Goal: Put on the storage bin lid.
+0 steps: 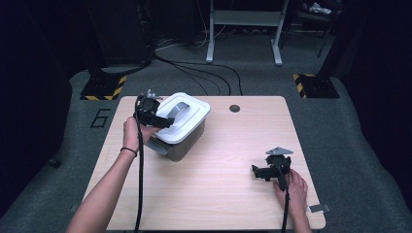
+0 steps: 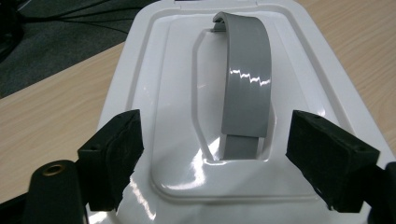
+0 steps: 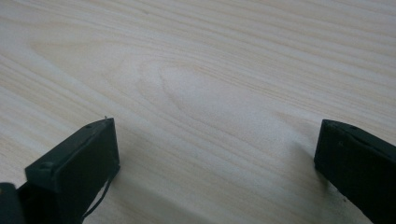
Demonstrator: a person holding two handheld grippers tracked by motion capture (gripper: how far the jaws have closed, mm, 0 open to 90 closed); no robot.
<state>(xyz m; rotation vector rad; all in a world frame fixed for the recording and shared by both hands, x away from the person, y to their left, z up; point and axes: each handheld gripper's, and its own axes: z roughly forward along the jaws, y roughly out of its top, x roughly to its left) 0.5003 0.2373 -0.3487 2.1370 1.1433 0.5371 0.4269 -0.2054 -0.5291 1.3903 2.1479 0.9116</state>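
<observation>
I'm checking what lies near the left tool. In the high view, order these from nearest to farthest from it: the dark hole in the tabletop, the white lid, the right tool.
1. White lid: right under the left tool, on the bin at the table's left.
2. Dark hole: farther right, near the far edge.
3. Right tool: across the table, near its right front.

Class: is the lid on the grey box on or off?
On. The white lid covers the grey box, its grey handle folded flat in its recess.
</observation>
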